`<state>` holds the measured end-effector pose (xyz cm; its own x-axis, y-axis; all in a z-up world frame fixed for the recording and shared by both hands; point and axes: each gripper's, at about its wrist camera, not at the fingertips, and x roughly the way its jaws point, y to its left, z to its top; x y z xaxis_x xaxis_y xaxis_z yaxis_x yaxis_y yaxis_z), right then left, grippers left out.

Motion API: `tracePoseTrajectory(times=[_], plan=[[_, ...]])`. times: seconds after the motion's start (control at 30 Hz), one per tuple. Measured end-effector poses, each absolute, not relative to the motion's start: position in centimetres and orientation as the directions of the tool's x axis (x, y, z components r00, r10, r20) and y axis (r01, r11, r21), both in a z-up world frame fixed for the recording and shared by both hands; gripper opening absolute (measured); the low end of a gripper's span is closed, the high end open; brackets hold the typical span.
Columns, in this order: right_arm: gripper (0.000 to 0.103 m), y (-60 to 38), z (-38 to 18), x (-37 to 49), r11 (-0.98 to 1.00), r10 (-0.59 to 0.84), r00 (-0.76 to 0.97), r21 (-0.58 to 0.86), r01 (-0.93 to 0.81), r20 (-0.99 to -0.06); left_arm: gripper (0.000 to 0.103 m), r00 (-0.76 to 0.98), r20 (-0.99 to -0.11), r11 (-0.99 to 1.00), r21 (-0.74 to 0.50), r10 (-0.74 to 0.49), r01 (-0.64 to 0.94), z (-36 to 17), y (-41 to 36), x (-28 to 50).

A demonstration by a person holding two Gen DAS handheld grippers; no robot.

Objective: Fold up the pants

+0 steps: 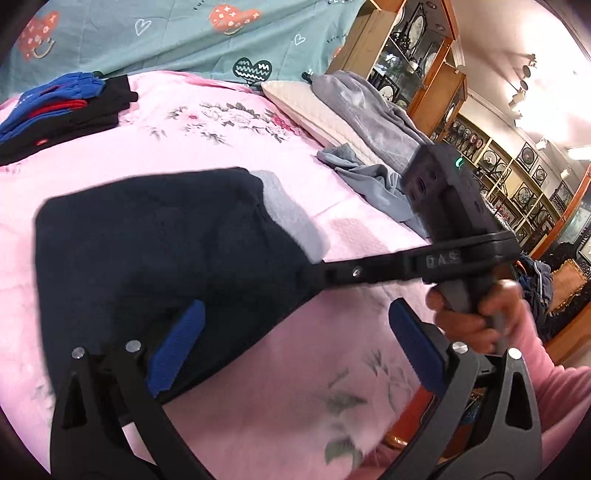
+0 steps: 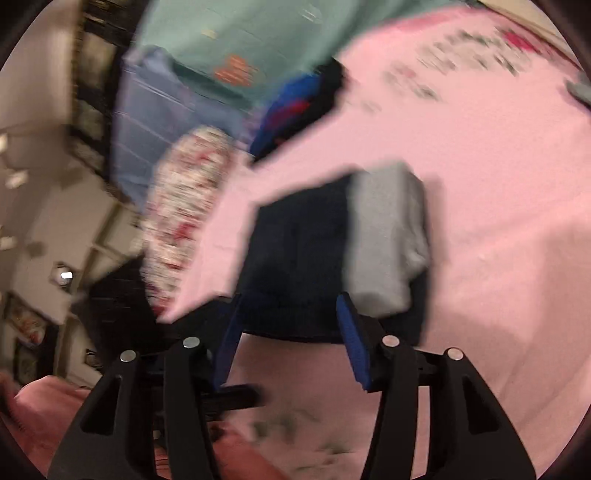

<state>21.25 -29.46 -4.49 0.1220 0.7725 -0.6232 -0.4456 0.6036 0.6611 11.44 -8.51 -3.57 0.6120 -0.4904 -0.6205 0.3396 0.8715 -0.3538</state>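
Your left gripper [image 1: 291,332] wide open, holding nothing, folded pants [image 1: 155,251] on the bed [image 1: 229,147] just ahead, your right gripper [image 2: 291,343] open too, pants [image 2: 332,251] just beyond its fingertips.

The pants [image 1: 155,251] are dark navy with a pale grey band. The bedspread [image 1: 229,147] is pink, printed with grey-and-pink flowers — behind it a teal quilt [image 1: 192,33] with hearts. The stacked clothes [image 1: 62,110] are blue, red and black. Both grippers carry blue pads [image 1: 177,347] — on black arms.
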Motion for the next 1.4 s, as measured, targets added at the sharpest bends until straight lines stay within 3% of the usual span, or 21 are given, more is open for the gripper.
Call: tracePoseTrajectory(times=[0.03, 0.1, 0.17, 0.27, 0.47, 0.67, 0.8, 0.93, 1.4], plan=[[0.045, -29.5, -6.2, 21.7, 0.649, 0.733, 0.103, 0.647, -0.4, -0.672, 0.101, 0.622, -0.619, 0.877, -0.35, -0.48, 0.329, -3.2, -7.6, 11.1], [0.044, -31.0, -6.4, 21.7, 0.606, 0.778, 0.096, 0.702, -0.374, -0.621, 0.101, 0.663, -0.614, 0.901, -0.337, -0.429, 0.271, -2.4, -4.7, 10.2], [0.048, -31.7, -5.5, 21.1, 0.621, 0.768, 0.116, 0.686, -0.379, -0.63, 0.101, 0.693, -0.624, 0.926, -0.325, -0.362, 0.19, -2.1, -2.0, 9.8], [0.056, -30.8, -3.3, 18.9, 0.694, 0.691, 0.226, 0.541, -0.475, -0.687, 0.101, 0.719, -0.651, 0.952, -0.304, -0.244, 0.048, -2.2, 2.0, 9.4], [0.056, -27.1, -2.4, 15.6, 0.601, 0.751, 0.202, 0.524, -0.603, -0.629, 0.101, 0.709, -0.695, 0.949, -0.288, -0.116, -0.128, -2.5, 6.4, 8.8], [0.064, -21.3, -1.5, 10.8, 0.541, 0.711, 0.261, 0.271, -0.796, -0.653, 0.101, 0.673, -0.725, 0.92, -0.349, -0.145, -0.179, -3.4, 8.2, 8.8], [0.064, -16.3, -2.0, 6.8, 0.458, 0.64, 0.367, -0.048, -0.888, -0.675, 0.101, 0.653, -0.74, 0.915, -0.36, -0.159, -0.184, -3.9, 8.5, 8.9], [0.065, -12.2, -3.5, 4.3, 0.345, 0.562, 0.496, -0.358, -0.868, -0.661, 0.101, 0.652, -0.739, 0.904, -0.379, -0.169, -0.196, -4.2, 9.1, 8.2], [0.065, -7.2, -6.8, 5.4, 0.165, 0.433, 0.594, -0.589, -0.791, -0.678, 0.101, 0.662, -0.723, 0.874, -0.436, -0.198, -0.216, -5.0, 12.1, 6.5]])
